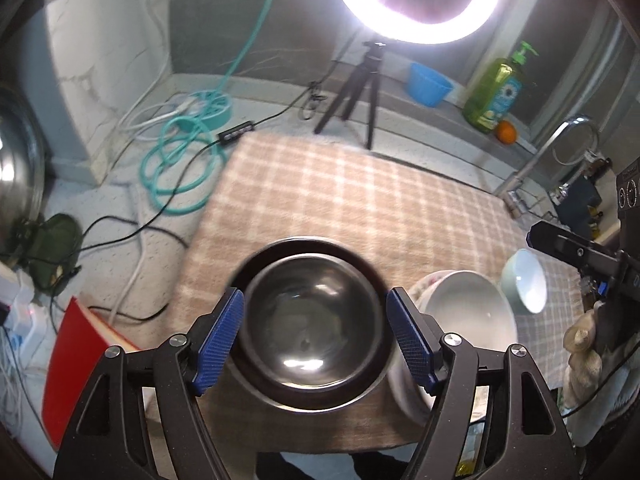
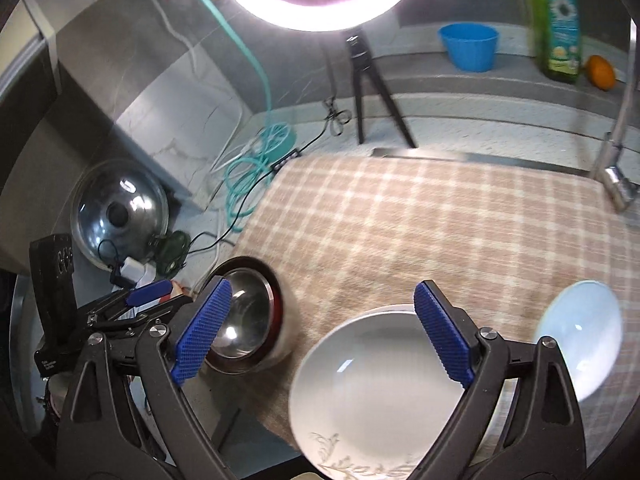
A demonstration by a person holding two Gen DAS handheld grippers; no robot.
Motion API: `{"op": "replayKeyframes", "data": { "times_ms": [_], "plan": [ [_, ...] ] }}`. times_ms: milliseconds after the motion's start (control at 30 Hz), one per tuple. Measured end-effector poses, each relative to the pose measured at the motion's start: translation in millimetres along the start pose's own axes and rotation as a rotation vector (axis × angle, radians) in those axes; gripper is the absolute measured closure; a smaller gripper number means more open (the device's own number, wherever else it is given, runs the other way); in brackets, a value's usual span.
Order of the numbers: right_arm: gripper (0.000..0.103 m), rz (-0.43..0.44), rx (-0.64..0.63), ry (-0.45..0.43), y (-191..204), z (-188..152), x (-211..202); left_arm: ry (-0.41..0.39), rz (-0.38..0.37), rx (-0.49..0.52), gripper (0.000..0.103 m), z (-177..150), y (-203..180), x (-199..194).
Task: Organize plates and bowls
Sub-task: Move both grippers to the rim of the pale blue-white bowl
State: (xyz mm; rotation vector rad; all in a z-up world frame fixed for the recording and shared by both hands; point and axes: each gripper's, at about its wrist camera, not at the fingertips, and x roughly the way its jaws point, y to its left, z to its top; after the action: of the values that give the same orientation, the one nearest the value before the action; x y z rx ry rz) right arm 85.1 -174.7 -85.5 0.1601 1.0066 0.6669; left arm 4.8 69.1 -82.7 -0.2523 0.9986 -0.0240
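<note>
Both tools open above bowls on the checked cloth

Left tool [image 1: 314, 334] spread wide over the steel bowl [image 1: 312, 320], pads clear of it; right tool [image 2: 322, 338] gaping over the white plate [image 2: 376, 384], gripping nothing; pale bowl [image 2: 580, 340] near it, on the worktop [image 2: 440, 220]

White plate [image 2: 376, 380] beneath spread fingers [image 2: 444, 340]
</note>
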Motion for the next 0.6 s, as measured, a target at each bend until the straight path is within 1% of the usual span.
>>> {"op": "replayKeyframes", "data": {
  "times_ms": [167, 233, 467, 567, 600],
  "plan": [
    [0.009, -0.066, 0.055, -0.048, -36, -5, -37, -0.019, -0.039, 0.055, 0.029, 6, -33, 1],
    [0.009, -0.089, 0.093, -0.079, -52, -10, -53, -0.027, -0.066, 0.062, 0.029, 7, -45, 4],
    [0.009, -0.185, 0.254, -0.171, -122, -36, -105, 0.022, -0.173, 0.139, 0.032, 7, -102, 29],
    [0.009, -0.227, 0.317, -0.186, -151, -49, -116, 0.042, -0.223, 0.163, 0.036, 7, -127, 40],
    [0.009, -0.243, 0.333, -0.188, -158, -54, -118, 0.051, -0.238, 0.169, 0.039, 7, -134, 44]
  ]
}}
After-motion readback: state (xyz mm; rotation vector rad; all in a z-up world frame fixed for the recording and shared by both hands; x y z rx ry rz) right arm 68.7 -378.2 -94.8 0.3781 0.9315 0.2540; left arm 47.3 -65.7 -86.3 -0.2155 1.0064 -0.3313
